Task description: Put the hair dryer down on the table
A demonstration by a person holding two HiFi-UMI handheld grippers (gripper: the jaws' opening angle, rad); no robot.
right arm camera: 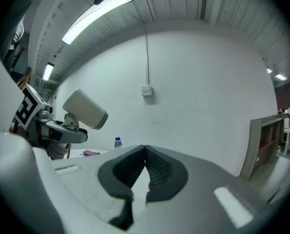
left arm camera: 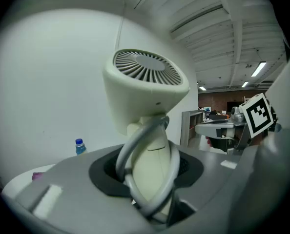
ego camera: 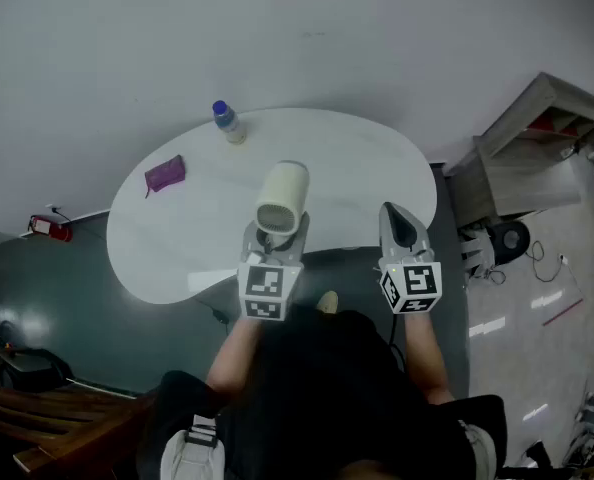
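A cream hair dryer [ego camera: 281, 198] stands upright in my left gripper [ego camera: 273, 238], which is shut on its handle, over the near edge of the white oval table [ego camera: 357, 168]. In the left gripper view the dryer's grille [left arm camera: 145, 69] faces up, and a grey cord loop [left arm camera: 135, 155] wraps the handle between the jaws of the left gripper [left arm camera: 150, 172]. My right gripper [ego camera: 398, 226] hovers to the right of the dryer, shut and holding nothing. In the right gripper view the pads of the right gripper [right arm camera: 145, 152] meet, and the hair dryer [right arm camera: 85, 109] shows at the left.
A blue-capped bottle [ego camera: 227, 122] stands at the table's far edge, and a purple pouch [ego camera: 165, 174] lies at its left end. A shelf unit [ego camera: 537, 148] stands to the right of the table. A red object [ego camera: 52, 228] lies on the floor at the left.
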